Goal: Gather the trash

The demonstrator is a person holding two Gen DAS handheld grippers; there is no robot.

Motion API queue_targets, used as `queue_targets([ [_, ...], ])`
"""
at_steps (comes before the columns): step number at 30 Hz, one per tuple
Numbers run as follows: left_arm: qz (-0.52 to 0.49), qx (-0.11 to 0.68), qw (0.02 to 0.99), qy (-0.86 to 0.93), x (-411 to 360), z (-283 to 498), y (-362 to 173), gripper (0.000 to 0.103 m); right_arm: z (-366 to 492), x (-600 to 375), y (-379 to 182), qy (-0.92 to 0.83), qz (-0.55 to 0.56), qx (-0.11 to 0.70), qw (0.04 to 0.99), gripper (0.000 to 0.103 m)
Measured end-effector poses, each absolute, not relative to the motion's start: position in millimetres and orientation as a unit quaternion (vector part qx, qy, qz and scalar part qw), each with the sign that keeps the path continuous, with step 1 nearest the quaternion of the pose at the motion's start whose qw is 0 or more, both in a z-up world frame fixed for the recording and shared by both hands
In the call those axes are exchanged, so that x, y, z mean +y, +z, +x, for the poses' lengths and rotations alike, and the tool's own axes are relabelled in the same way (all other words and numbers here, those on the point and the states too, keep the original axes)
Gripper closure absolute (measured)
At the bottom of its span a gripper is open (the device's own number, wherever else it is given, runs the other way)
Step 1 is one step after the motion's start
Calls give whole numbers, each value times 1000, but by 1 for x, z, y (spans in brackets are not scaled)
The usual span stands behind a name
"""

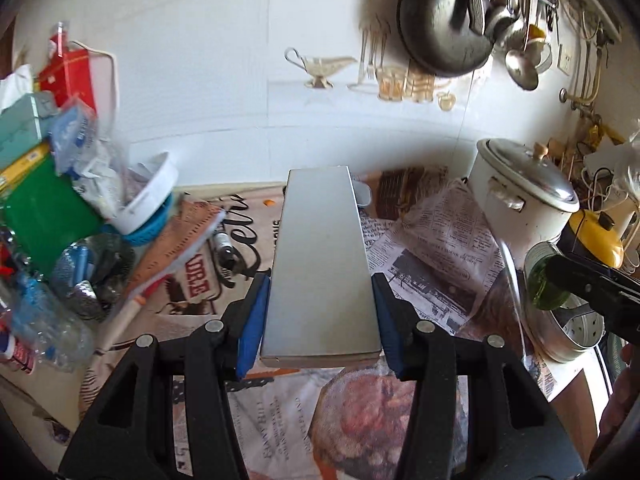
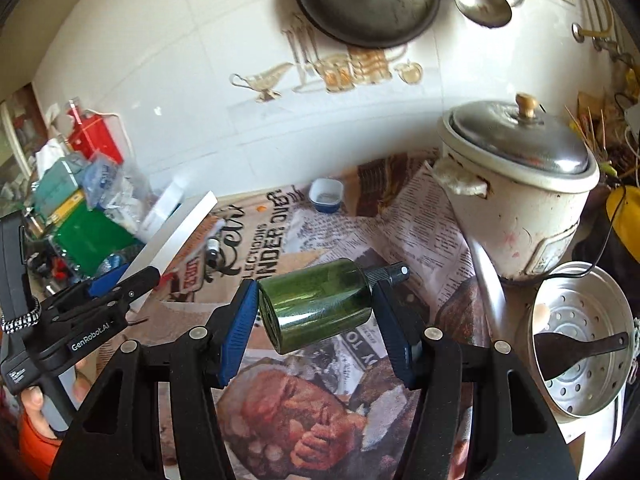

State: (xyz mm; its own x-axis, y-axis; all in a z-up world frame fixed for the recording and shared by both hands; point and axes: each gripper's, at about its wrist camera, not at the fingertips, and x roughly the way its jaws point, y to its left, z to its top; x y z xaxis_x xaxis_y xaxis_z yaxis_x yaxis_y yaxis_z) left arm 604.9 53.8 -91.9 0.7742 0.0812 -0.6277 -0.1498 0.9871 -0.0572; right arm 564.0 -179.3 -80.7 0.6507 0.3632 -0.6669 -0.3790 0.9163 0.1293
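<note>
Grey box [image 1: 322, 268] in left tool [image 1: 320, 316]

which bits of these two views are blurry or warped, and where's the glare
Left wrist view: the plastic clutter at the left edge is smeared, the wall tile lines bow, and the grey box held in the left gripper stays sharp. Right wrist view: the hanging pan is soft, with glare streaks on the green bottle.
</note>
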Motion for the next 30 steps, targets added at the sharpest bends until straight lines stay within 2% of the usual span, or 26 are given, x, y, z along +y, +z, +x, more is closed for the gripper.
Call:
queue_targets([
  [5,-54,317,945,59,62,560,-86,53,526,-163,-72,212,-11,355,910,48],
  [7,-54,315,946,49,70,539,-88,53,509,-155,-74,208,-7,358,910,54],
  [8,-54,314,947,45,73,530,-89,53,501,-151,-76,209,-6,363,908,79],
  [9,-53,313,947,39,77,518,-91,53,493,-146,-80,212,-5,376,902,88],
  [15,-44,336,941,21,104,455,-119,53,451,-110,-124,158,-42,366,916,88],
  [21,-36,379,924,35,125,419,-161,53,464,-117,-191,118,-12,439,890,88],
  [28,-54,415,907,39,132,415,-194,53,440,-126,-200,123,-9,463,878,87],
  [30,-59,421,904,37,129,423,-197,53,437,-125,-197,127,-18,465,876,80],
])
